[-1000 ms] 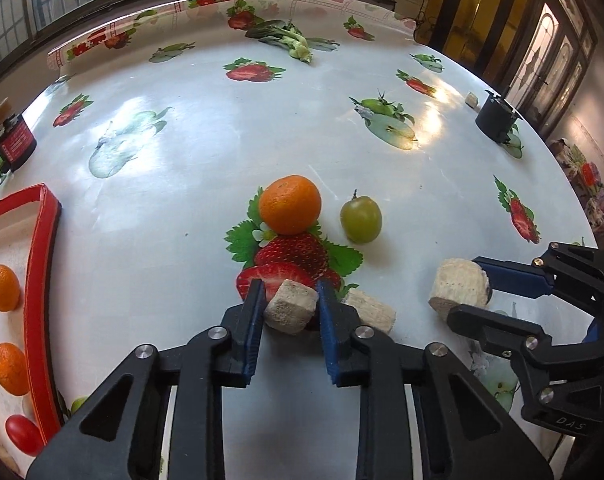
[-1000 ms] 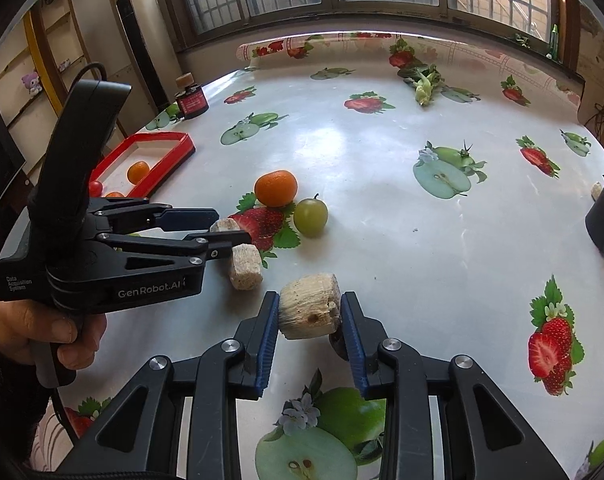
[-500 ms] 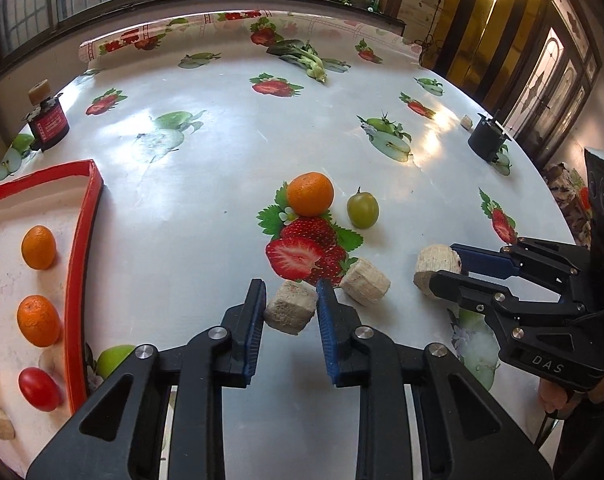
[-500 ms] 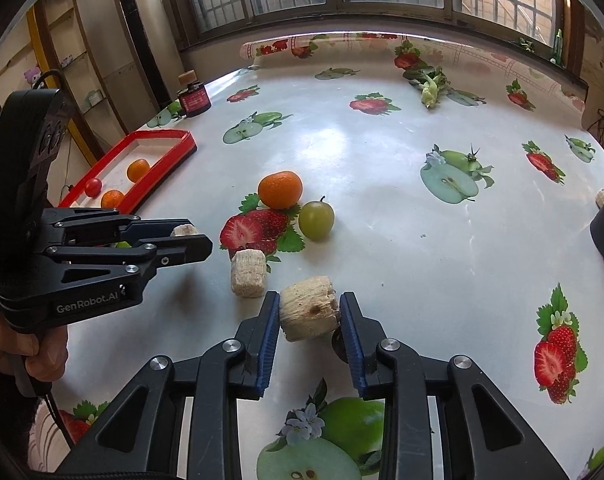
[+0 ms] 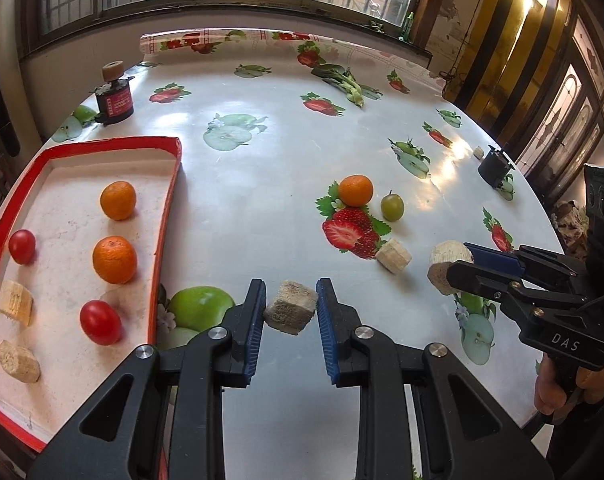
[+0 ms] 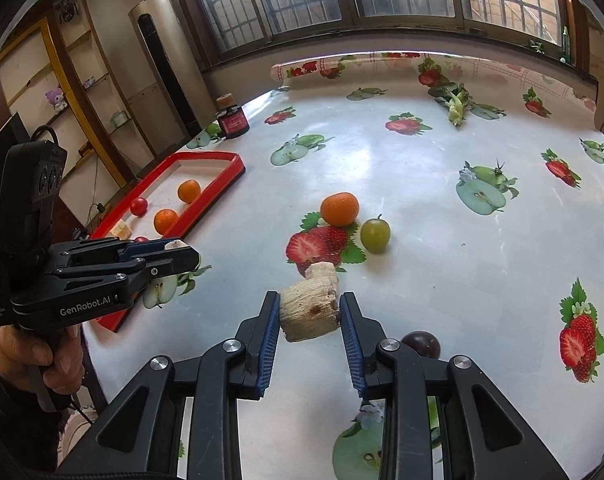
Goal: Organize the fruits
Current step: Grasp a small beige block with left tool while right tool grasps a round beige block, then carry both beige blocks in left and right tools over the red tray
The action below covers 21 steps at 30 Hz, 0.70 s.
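Observation:
My left gripper [image 5: 290, 312] is shut on a pale cob chunk [image 5: 290, 306], held off the table just right of the red tray [image 5: 169, 216]. The tray holds two oranges, two red tomatoes and several cob pieces. My right gripper [image 6: 310, 316] is shut on a larger cob chunk [image 6: 309, 312], also lifted. A third chunk [image 6: 322, 270] lies on the table just beyond it. Farther out sit an orange [image 6: 339, 209] and a green fruit [image 6: 375, 234]. In the right wrist view, the left gripper [image 6: 174, 254] hangs near the tray's front end.
A dark plum [image 6: 421, 343] lies by my right gripper's right finger. A black jar with a cork lid [image 5: 114, 100] stands behind the tray. A small black pot [image 5: 494, 166] sits at the far right edge, and a leafy vegetable [image 5: 342, 80] at the back.
My left gripper has carried its chunk left and up, away from the orange and toward the tray. My right gripper has lifted its chunk off the table, uncovering the plum.

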### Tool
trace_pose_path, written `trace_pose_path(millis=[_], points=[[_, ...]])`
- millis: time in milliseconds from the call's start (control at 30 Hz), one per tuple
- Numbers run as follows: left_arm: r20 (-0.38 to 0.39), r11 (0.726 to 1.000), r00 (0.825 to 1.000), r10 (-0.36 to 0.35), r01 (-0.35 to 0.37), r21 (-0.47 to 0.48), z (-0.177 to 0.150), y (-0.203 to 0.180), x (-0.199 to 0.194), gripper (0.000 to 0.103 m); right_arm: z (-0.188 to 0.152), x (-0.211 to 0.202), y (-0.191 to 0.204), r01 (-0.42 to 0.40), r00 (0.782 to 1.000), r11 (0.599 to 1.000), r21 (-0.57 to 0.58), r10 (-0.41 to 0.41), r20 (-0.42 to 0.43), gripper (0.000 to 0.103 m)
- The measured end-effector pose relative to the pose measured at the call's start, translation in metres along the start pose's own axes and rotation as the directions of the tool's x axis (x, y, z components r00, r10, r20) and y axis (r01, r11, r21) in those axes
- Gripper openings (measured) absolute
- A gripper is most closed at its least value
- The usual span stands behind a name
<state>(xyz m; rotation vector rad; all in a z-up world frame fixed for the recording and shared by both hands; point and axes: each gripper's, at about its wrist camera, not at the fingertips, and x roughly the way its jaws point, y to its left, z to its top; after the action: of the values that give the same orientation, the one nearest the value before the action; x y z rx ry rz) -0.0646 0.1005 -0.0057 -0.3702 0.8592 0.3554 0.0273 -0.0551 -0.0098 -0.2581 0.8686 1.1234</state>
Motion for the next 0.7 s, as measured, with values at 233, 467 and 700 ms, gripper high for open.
trace_pose_path(millis=[233, 467, 700], points=[[0.021, 0.999, 0.999, 0.037, -0.036, -0.036, -0.009, 0.022, -0.018, 0.023, 0.007, 0.006, 0.028, -0.046, 0.999, 0.999, -0.028, 0.046, 0.002, 0.031], [0.032, 0.996, 0.998, 0.055, -0.053, -0.065, -0.016, 0.038, -0.029, 0.023, 0.010, 0.013, 0.049, -0.071, 0.997, 0.996, -0.060, 0.071, -0.008, 0.031], [0.038, 0.994, 0.997, 0.069, -0.065, -0.089, -0.020, 0.051, -0.037, 0.023, 0.013, 0.019, 0.063, -0.089, 0.996, 0.993, -0.076, 0.087, -0.020, 0.031]])
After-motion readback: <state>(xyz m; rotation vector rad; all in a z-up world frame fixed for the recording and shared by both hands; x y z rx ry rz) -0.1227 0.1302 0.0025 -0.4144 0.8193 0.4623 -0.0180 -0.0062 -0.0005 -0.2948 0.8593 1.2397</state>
